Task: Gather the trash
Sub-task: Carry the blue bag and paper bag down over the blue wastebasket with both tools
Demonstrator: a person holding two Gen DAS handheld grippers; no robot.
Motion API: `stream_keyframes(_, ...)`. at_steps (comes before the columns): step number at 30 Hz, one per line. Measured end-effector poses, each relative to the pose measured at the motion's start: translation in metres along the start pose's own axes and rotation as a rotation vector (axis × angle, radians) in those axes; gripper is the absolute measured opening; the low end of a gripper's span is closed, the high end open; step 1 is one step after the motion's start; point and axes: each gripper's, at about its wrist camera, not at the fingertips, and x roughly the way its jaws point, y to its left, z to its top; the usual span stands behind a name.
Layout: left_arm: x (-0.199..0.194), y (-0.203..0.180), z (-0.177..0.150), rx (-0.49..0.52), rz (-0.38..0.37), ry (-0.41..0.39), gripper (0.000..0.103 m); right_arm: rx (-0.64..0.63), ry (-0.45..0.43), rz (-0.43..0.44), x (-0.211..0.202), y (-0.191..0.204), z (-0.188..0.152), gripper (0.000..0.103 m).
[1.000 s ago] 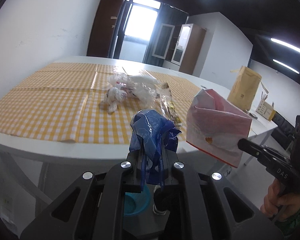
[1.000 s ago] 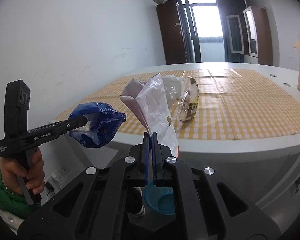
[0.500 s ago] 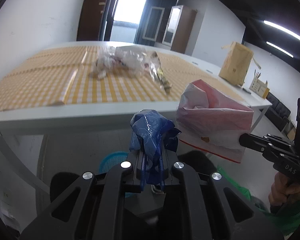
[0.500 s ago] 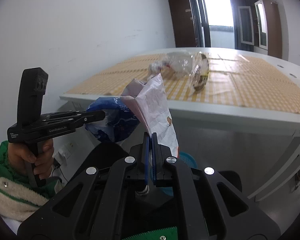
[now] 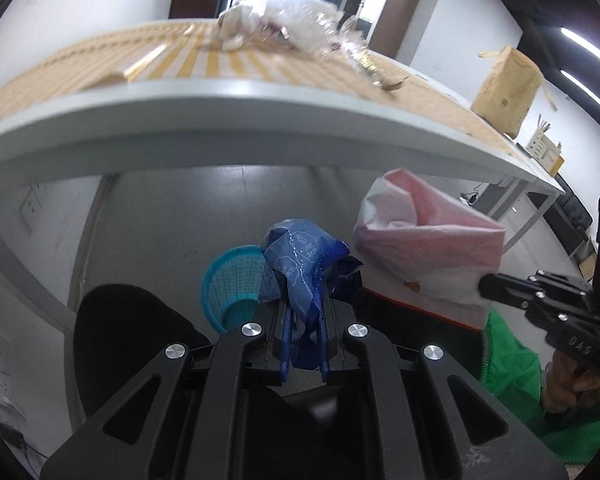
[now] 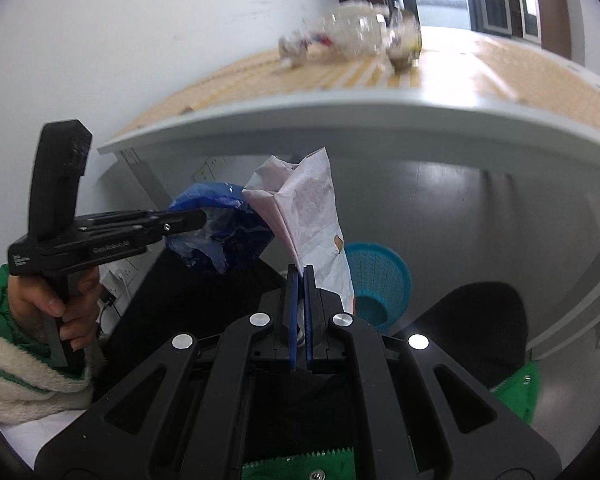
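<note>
Left hand-held gripper: black moulded body, pistol-style handle, blue finger pads, four round silver screws across the linkage; white lettering along its side, too blurred to read, at centre left of the right wrist view. Right hand-held gripper: same build. The person wears a green jacket with a cream fleece cuff.

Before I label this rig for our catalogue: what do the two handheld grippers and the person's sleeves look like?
Both grippers, the left gripper and the right gripper, are matte black pistol-grip tools with silver screws, blue finger pads and faint white lettering on the side. The sleeve is bright green with a fleecy cream cuff striped green.
</note>
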Motion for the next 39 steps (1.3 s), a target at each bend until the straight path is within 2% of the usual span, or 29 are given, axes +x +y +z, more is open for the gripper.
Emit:
stream_keyframes(5,0.027,0.011,-0.005,-0.011,0.035,0.047,0.009,0.023,0.054,-0.007,0.036,-0.01,-0.002,0.002)
stream_keyframes(14,0.072,0.022,-0.005,-0.027,0.028,0.109,0.009,0.09,0.153,-0.031,0.096,-0.036,-0.001,0.002)
stream_keyframes(18,0.095,0.035,-0.001,-0.072,0.029,0.149,0.009,0.132,0.212,-0.032,0.122,-0.047,-0.004,0.002)
stream_keyframes(26,0.146,0.061,0.002,-0.167,0.025,0.245,0.009,0.196,0.277,-0.055,0.168,-0.059,-0.008,0.002)
stream_keyframes(39,0.218,0.095,0.012,-0.33,0.066,0.377,0.009,0.282,0.393,-0.124,0.252,-0.076,-0.011,0.002)
